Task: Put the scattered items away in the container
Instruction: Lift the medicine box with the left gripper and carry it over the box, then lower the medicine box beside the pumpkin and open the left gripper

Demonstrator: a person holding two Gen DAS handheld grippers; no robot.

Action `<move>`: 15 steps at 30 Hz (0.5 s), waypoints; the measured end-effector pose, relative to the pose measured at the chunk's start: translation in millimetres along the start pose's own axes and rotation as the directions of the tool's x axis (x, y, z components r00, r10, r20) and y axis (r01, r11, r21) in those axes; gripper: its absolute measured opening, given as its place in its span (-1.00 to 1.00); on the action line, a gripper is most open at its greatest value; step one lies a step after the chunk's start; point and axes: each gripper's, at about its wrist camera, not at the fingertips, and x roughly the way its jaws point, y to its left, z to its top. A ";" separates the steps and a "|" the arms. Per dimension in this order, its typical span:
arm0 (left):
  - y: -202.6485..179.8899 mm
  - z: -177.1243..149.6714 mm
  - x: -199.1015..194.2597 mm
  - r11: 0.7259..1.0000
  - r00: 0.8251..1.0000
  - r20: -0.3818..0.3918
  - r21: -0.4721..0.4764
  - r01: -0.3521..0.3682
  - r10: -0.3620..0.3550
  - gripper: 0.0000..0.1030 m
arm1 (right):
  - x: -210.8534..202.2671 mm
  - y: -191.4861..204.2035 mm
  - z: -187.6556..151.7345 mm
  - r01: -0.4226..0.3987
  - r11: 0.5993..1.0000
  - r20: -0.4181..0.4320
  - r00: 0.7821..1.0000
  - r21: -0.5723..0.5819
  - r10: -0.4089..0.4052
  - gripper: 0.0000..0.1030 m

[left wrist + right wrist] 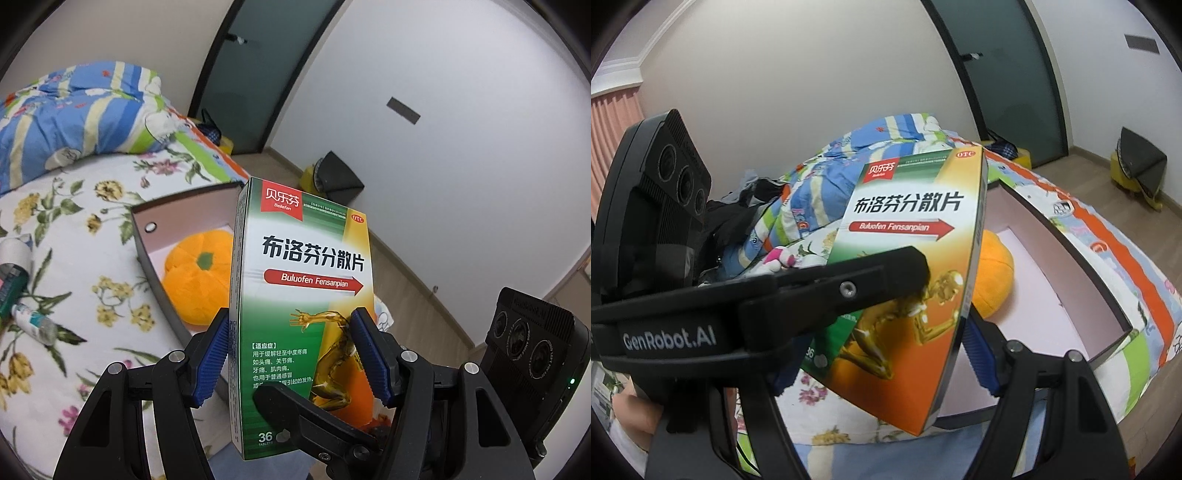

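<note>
Left tool (291, 354): my blue pads are closed on the lower part of the medicine box (299, 295), one on each side, box upright.
Right tool (879, 354): its pads flank the same box; one blue pad shows at the right edge, the other is hidden, so I cannot tell whether it truly bears on the carton.
Box location: in the air over the bed (85, 229), near the container (147, 236), not yet inside.
Done: an orange plush pumpkin (195, 273) already lies in the container.
Left: this box, plus tubes (22, 280) on the floral sheet to the left.
Box condition: green, white and orange carton, printed "Buluofen Fensanpian", corners square, no visible crushing.
</note>
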 end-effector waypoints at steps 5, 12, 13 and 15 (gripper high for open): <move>0.8 -0.9 26.8 1.000 0.999 -0.037 0.001 0.010 -0.010 0.27 | 13.9 -24.0 -3.0 0.013 1.000 -0.019 1.000 0.025 -0.012 0.46; 4.2 -4.1 53.3 1.000 0.998 -0.067 0.006 0.000 0.000 0.27 | 29.1 -44.9 -11.5 0.012 0.998 -0.032 0.999 0.063 -0.010 0.46; 5.2 -4.1 55.4 1.000 0.998 -0.069 0.006 0.000 0.001 0.27 | 31.1 -46.2 -12.0 0.013 0.998 -0.035 0.999 0.065 -0.010 0.46; 7.9 -4.9 58.9 1.000 0.997 -0.073 0.001 0.000 0.000 0.27 | 33.3 -47.4 -12.9 0.013 0.998 -0.037 0.999 0.067 -0.010 0.46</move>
